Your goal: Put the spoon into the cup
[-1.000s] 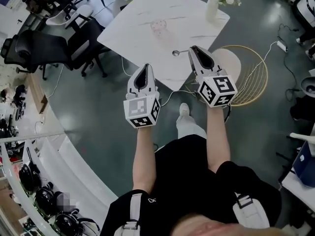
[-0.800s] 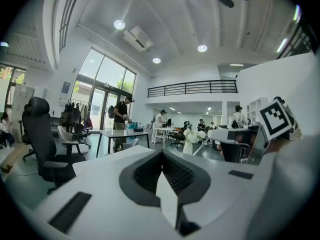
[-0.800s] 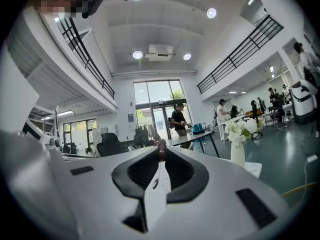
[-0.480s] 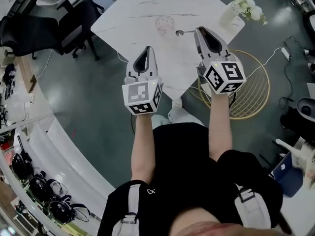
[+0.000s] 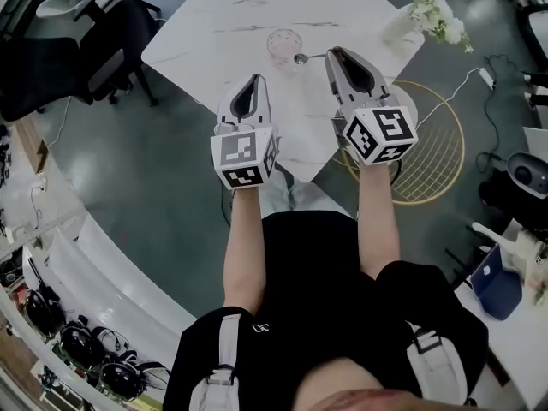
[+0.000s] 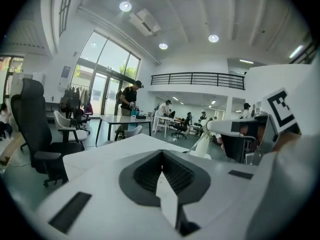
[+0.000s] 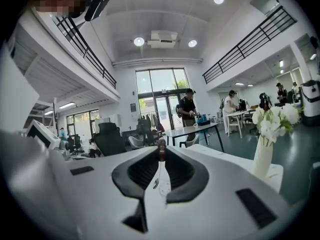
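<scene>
Well, tip-over risk: the spoon [image 5: 300, 58] had its bowl just beside the cup [image 5: 284, 43], on the cup's right; a low or sideways approach would likely knock the clear cup over on the worktop [image 5: 240, 24]
Slip risk: only the handle's end was pinched; a jolt could swing the spoon or drop it short of the cup
Height: how far the bowl sat above the cup's rim could not be told
Right tool [image 5: 330, 54]: jaws nearly together, clamped on the spoon's handle; right of the cup, pointing toward it
Left tool [image 5: 254, 80]: jaws closed together, nothing between them; on the cup's near side, apart from it
Arms: both forearms stretched forward side by side; tools roughly level, marker cubes toward the person
Cup: upright; apparently empty; vase [image 5: 398, 26] well to its right
</scene>
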Demonstrator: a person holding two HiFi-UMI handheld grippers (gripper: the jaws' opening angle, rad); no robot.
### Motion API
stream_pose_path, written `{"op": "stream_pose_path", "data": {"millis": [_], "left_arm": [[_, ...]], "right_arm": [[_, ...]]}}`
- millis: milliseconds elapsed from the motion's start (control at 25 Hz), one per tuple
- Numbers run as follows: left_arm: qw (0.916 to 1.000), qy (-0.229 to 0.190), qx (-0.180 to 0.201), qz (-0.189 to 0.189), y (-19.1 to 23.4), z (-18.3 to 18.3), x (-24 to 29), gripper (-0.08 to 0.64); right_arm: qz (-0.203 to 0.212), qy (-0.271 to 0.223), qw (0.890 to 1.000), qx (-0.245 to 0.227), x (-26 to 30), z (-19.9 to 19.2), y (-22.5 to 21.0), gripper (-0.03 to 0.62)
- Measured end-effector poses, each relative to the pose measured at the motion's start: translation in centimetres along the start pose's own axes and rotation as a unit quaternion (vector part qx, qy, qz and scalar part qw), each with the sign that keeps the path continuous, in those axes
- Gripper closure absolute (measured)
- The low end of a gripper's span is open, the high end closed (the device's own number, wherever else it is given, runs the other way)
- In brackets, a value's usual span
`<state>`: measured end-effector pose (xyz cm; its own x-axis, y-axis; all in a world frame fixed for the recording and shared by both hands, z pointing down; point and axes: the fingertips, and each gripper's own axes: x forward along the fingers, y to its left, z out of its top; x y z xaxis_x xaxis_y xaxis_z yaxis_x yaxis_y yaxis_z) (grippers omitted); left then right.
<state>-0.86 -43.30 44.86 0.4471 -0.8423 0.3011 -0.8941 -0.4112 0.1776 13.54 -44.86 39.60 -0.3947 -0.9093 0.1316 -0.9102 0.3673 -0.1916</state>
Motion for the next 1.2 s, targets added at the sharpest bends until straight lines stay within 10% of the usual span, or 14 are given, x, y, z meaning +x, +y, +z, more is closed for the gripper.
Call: {"op": "stream_pose_path", "data": {"millis": [1200], "left_arm": [[0.9993, 0.023, -0.029, 0.005, 5.1, -1.6, 1.6, 0.547]], "right_arm": [[0.049, 0.166, 0.982, -0.071, 13.6, -13.4, -3.2, 0.548]]}}
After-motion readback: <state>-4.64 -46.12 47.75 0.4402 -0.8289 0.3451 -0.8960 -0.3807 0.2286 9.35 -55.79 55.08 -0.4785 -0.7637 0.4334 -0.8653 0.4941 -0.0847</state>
